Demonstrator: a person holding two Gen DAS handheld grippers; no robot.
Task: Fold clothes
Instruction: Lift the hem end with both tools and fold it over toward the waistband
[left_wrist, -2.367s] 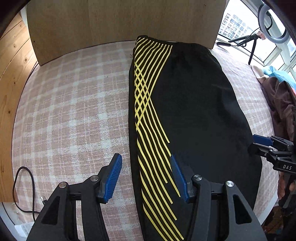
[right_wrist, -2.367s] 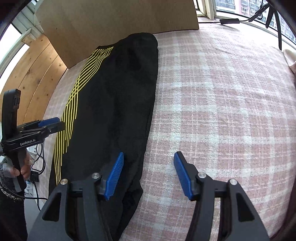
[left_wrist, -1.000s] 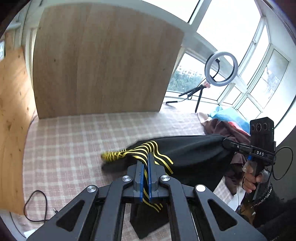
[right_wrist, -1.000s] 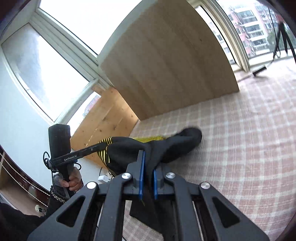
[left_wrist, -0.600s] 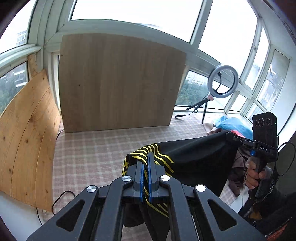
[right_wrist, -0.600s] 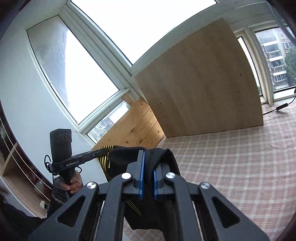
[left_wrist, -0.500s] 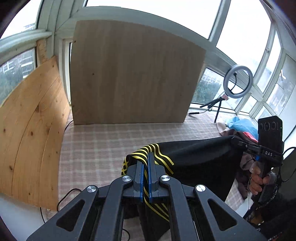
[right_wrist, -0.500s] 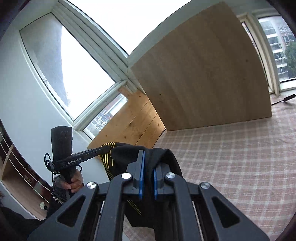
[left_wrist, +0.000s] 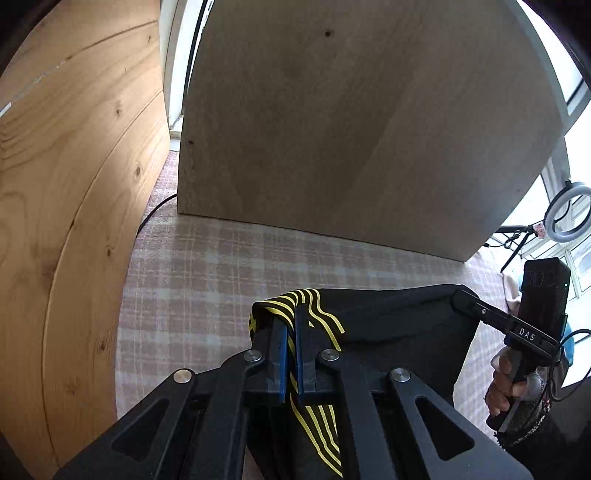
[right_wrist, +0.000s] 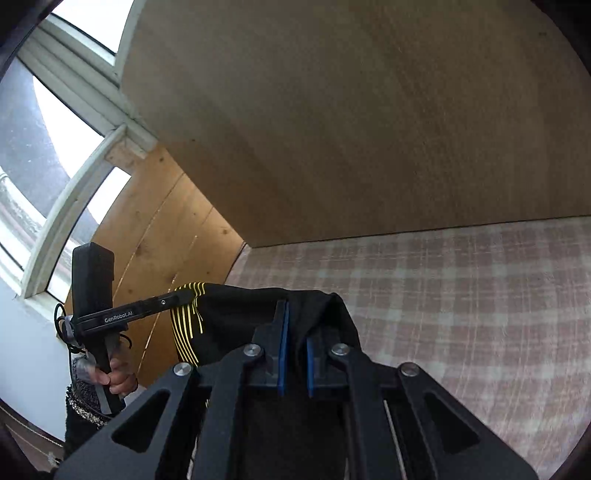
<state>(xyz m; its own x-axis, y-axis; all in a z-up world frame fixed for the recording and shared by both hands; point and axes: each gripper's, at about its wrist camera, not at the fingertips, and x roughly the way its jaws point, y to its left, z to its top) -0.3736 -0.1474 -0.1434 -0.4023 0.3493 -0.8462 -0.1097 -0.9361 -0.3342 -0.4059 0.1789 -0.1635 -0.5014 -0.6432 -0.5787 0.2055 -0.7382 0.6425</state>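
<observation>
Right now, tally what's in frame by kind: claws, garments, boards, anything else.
Claws: 2, left claw and right claw, both shut on the garment
Garments: 1, black garment with yellow stripes
Wooden boards: 2, pale board and knotty pine board
Ring lights: 1, ring light
Checked cloths: 1, checked cloth
Total: 7
</observation>
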